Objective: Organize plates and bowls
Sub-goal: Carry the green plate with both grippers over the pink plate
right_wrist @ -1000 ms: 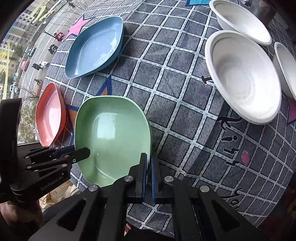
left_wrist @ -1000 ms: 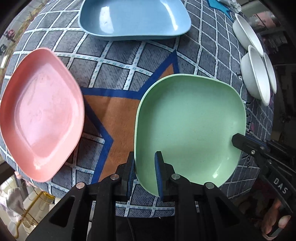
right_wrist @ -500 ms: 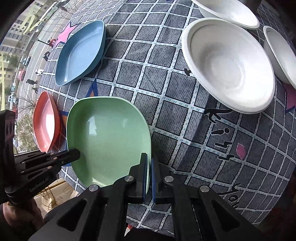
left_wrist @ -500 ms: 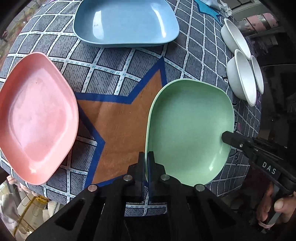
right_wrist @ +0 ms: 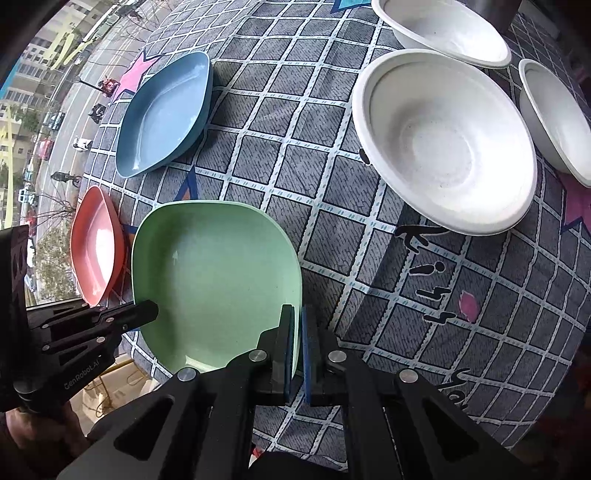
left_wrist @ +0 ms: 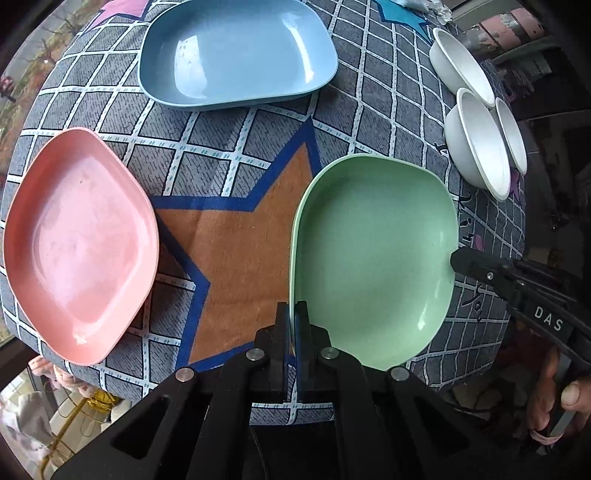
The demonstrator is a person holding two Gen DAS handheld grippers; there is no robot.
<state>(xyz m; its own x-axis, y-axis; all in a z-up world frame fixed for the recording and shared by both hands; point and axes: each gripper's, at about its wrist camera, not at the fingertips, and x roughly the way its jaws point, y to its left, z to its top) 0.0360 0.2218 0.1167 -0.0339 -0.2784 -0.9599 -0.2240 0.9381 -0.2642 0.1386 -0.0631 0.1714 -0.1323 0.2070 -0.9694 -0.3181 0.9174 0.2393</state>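
Both hand-held grippers, left (left_wrist: 291,317) and right (right_wrist: 297,325), clamp opposite rims of the green plate (left_wrist: 373,258).

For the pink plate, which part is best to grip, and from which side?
Probably the pink plate by its raised rim at the near edge, coming from above like the left gripper on the green plate; it lies flat, so only the thin rim fits between fingers.

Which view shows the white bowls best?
The right wrist view: the big bowl sits close with its whole inside open to the camera, and two more bowls show beside it, cut by the frame edge. The left wrist view shows all three bowls small, squeezed edge-on at the right.
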